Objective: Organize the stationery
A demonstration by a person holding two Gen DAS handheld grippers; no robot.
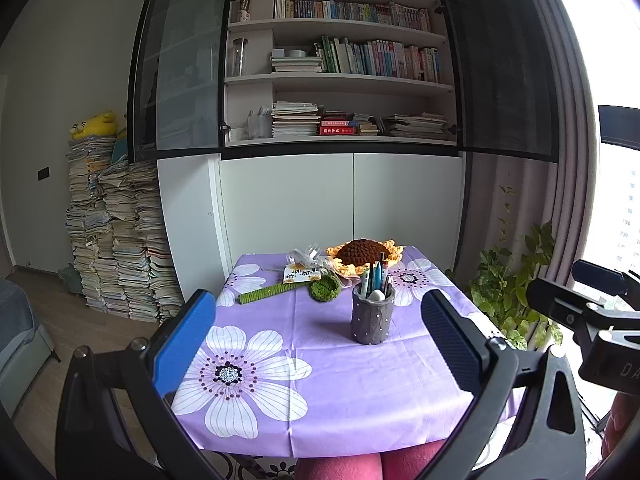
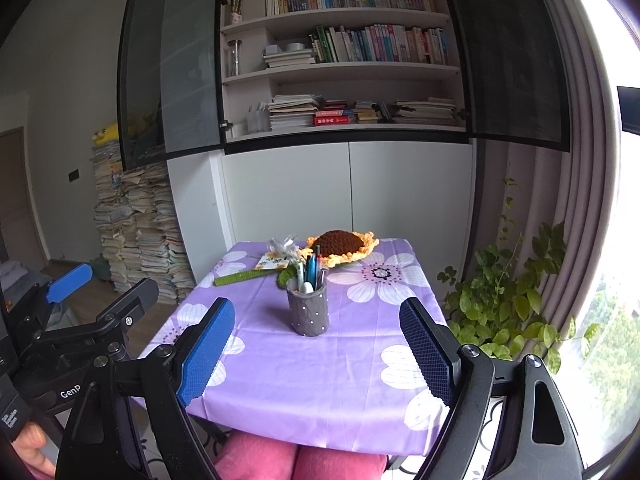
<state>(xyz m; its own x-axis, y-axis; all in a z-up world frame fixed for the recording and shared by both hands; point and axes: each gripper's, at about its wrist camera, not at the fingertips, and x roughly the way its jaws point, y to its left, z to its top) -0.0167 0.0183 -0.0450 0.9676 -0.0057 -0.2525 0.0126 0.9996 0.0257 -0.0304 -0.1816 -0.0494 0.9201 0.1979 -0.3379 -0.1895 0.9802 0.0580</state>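
The black plastic left gripper (image 1: 316, 334) with blue ribbed finger pads (image 1: 182, 340) is showing silver screws on its arms. The matching black right gripper (image 2: 318, 350) is wearing blue textured pads (image 2: 206, 354). White lettering is marking one handle. Pink trousers (image 2: 298, 458) are covering the person's knees.

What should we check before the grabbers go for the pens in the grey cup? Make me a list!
1. Left gripper open with nothing between its pads: ok.
2. Right gripper open and empty: ok.
3. Grey pen cup standing upright on the purple tablecloth: ok.
4. Pens sticking up out of the cup, easy to see: ok.
5. Bare cloth between both grippers and the cup: ok.
6. Crochet sunflower and its green stem lie just behind the cup; whether the green crochet leaf touches the cup: cannot tell.
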